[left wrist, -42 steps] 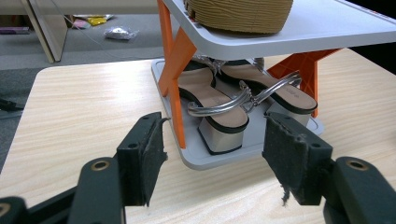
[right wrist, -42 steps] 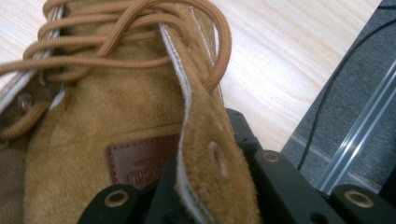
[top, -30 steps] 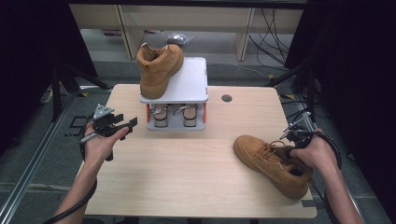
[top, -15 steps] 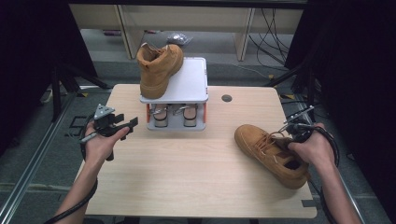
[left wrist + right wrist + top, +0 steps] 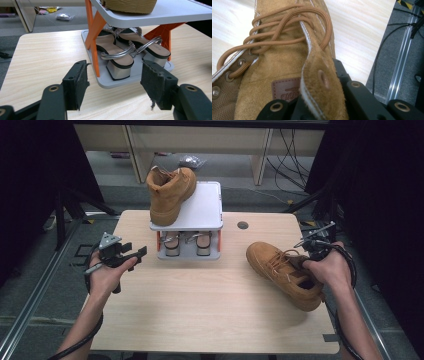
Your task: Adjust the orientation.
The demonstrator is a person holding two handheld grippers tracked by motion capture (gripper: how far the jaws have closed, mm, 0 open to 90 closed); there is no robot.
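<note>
The tan suede boot (image 5: 285,272) had lifted at its heel and swung toward the table's (image 5: 210,310) middle since a second earlier, the right gripper (image 5: 311,261) clamped on its collar flap at the right side, so I judged it was being carried to join its mate (image 5: 169,195) on the white shoe rack (image 5: 202,207). The left gripper (image 5: 131,255) waited near the left edge, jaws wide and empty. The right gripper view showed the flap (image 5: 318,82) pinched between the jaws, which the high view hid, while the left gripper view showed the silver-strapped sandals (image 5: 130,53) on the rack's lower shelf

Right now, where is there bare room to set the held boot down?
Free: the rack's top shelf right of the other boot, and tabletop before the rack. Crowded: lower shelf, holding sandals.
</note>
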